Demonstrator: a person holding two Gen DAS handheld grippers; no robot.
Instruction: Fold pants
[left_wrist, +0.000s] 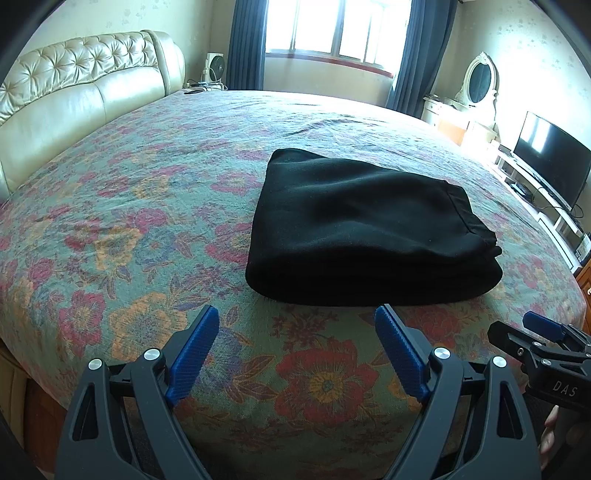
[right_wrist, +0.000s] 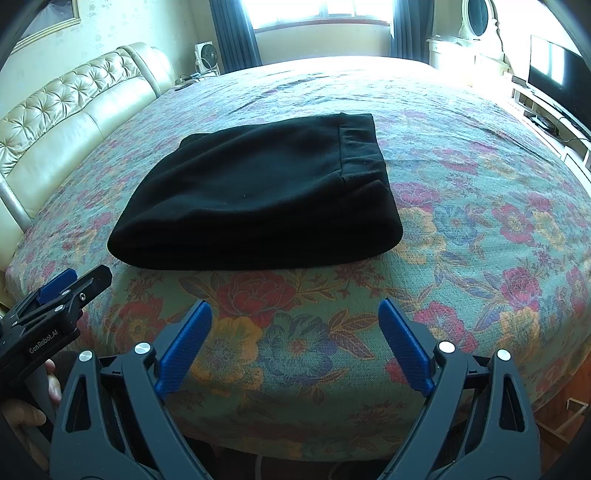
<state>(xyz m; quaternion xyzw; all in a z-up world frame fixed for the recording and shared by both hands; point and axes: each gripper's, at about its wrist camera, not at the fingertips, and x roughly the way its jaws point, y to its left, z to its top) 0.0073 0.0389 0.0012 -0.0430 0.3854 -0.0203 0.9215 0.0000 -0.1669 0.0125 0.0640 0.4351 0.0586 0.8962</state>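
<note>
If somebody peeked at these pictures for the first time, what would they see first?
First the black pants, folded into a thick bundle in the middle of the flowery bedspread. Next, right up close, the blue fingers of the left gripper and the right gripper, both wide open and holding nothing, just short of the pants. Behind the bed, a bright window glows between dark curtains.

Two fisheye views from the near edge of the bed (left_wrist: 110, 206), each angled down along its own tool toward the window (left_wrist: 332, 29) wall. The left tool (left_wrist: 297, 314) sees the folded black pants (left_wrist: 354, 229) ahead to its right, the right tool (right_wrist: 295, 308) ahead to its left; both share bed, headboard (right_wrist: 66, 110) and each other's tool.
</note>
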